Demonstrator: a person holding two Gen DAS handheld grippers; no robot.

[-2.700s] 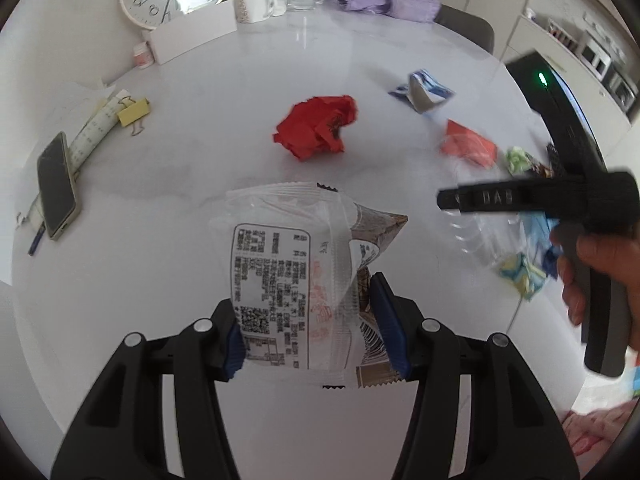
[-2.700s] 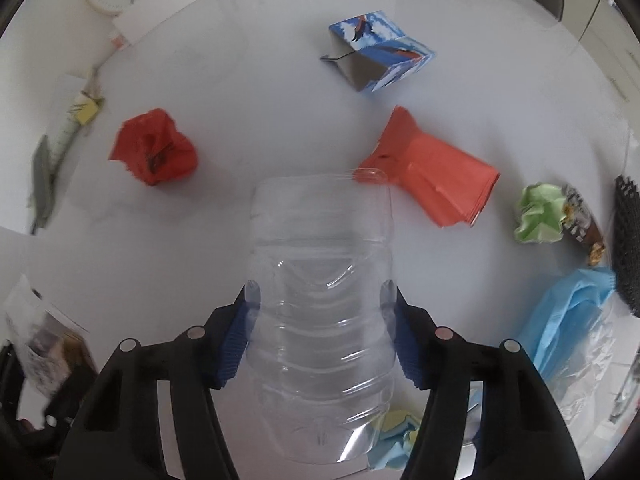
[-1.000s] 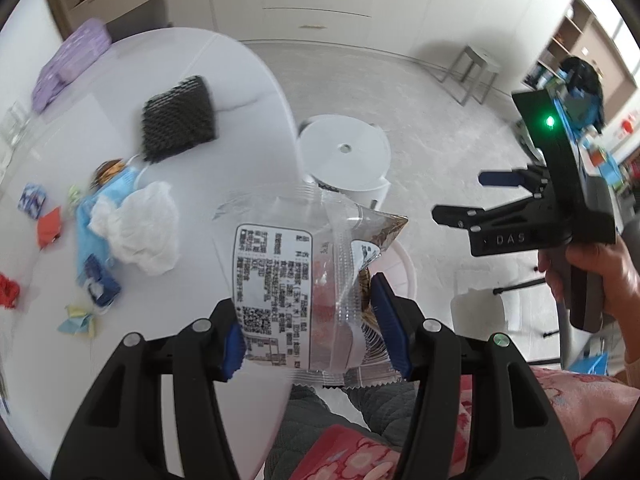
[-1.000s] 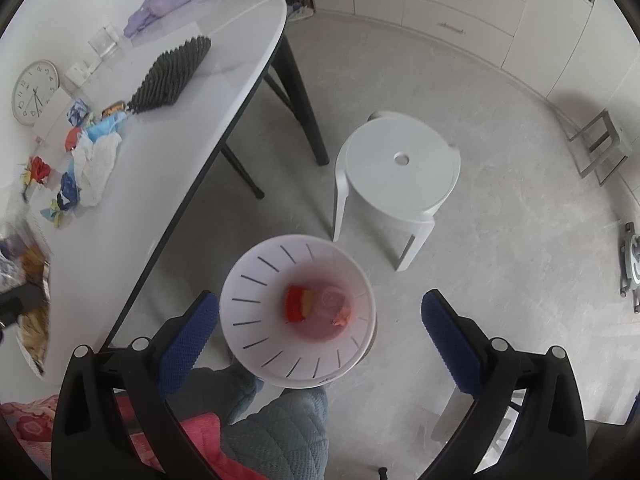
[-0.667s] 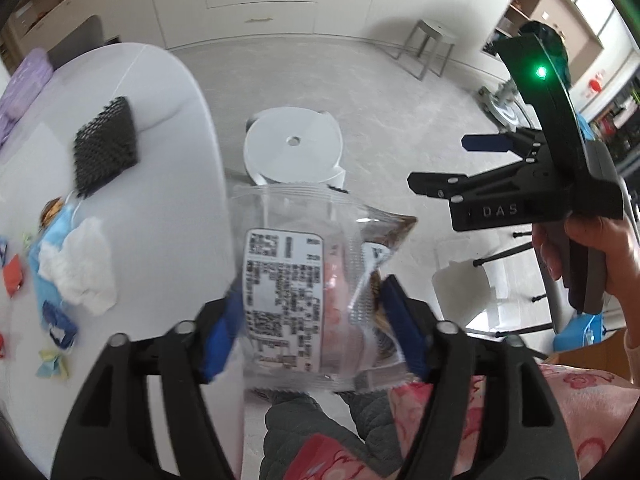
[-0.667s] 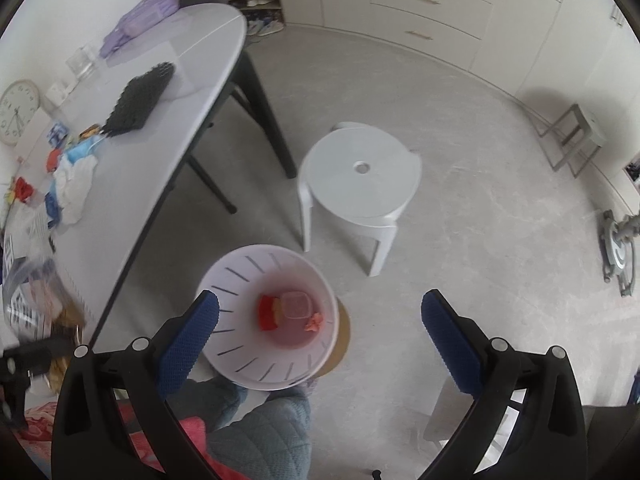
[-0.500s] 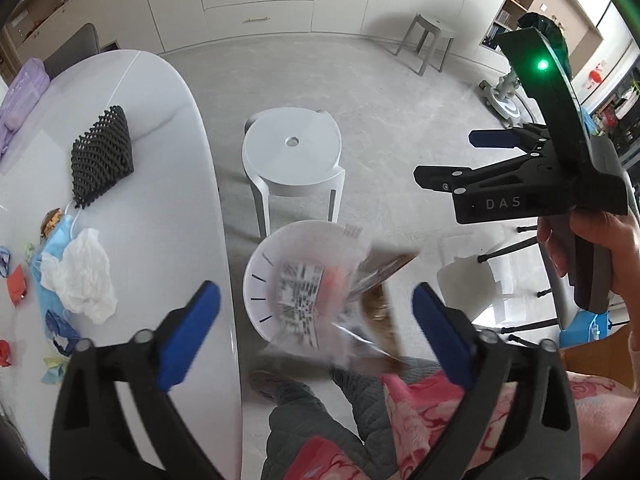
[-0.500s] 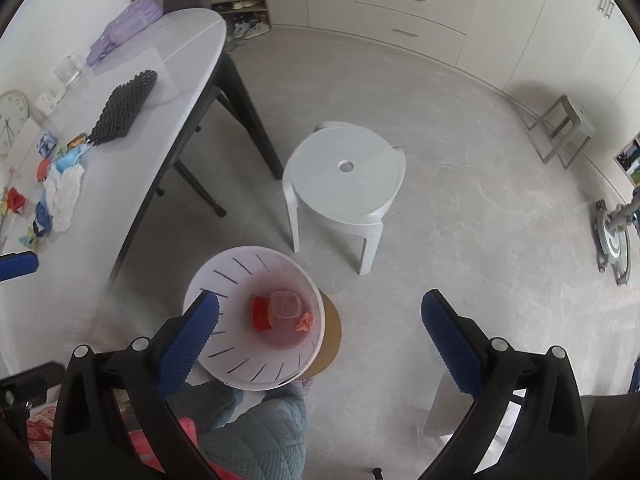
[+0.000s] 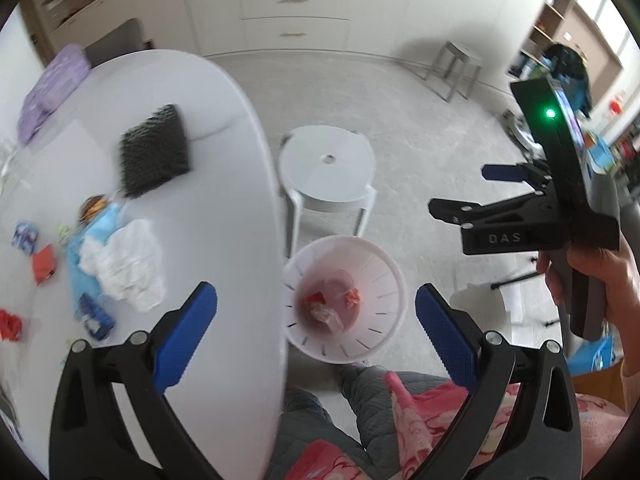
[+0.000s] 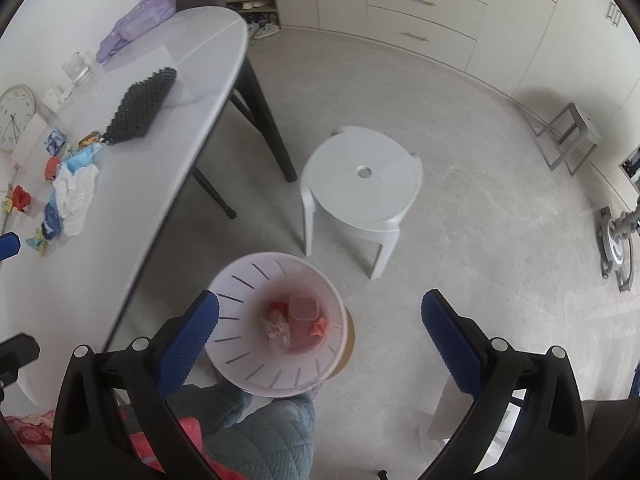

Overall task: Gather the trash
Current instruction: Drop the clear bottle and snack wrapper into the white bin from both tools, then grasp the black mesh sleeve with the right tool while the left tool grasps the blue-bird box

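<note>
A white trash bin (image 9: 390,280) stands on the floor beside the table; it also shows in the right wrist view (image 10: 240,280). Inside lie a clear plastic snack wrapper (image 10: 276,330), a clear plastic container (image 10: 303,307) and red scraps. My left gripper (image 9: 316,320) is open and empty above the bin. My right gripper (image 10: 320,328) is open and empty above the bin too; it shows at the right of the left wrist view (image 9: 472,192). More trash lies on the white table (image 9: 224,200): white crumpled paper (image 9: 124,264), blue pieces, red pieces (image 9: 43,267).
A white round stool (image 10: 362,176) stands on the floor just beyond the bin. A black textured pad (image 9: 155,150), a purple bag (image 10: 138,20), a glass and a clock (image 10: 14,116) are on the table. My legs are below the grippers.
The left gripper opened and the snack wrapper dropped into the bin. Earlier the right gripper let its clear container go into the bin. Both grippers stay open over it.
</note>
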